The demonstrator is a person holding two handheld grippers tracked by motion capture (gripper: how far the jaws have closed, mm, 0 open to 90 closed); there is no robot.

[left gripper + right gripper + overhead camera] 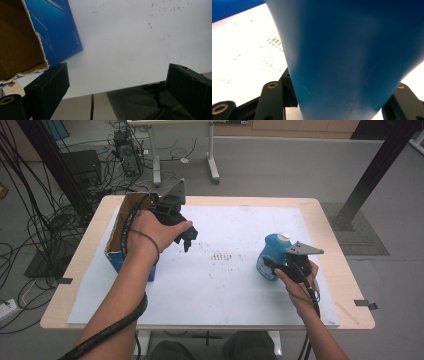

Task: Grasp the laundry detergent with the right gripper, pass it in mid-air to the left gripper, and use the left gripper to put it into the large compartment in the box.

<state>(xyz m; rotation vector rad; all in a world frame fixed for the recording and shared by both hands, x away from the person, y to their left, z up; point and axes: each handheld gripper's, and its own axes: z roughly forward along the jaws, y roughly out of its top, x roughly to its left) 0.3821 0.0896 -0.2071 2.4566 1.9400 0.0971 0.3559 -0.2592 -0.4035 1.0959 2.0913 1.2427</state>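
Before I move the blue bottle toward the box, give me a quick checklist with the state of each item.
1. Right claw around the blue bottle: ok, the jaws flank its body in the right gripper view.
2. Grip firm: cannot tell, contact at the pads is hidden.
3. Bottle cap on: ok, a white cap sits on top.
4. Left claw free: ok, jaws wide apart over the white mat, nothing between them.
5. Cardboard box open to receive: ok, its top is open at the mat's left edge.
6. Path between bottle and box: ok, bare mat, though the left claw hangs near the box.
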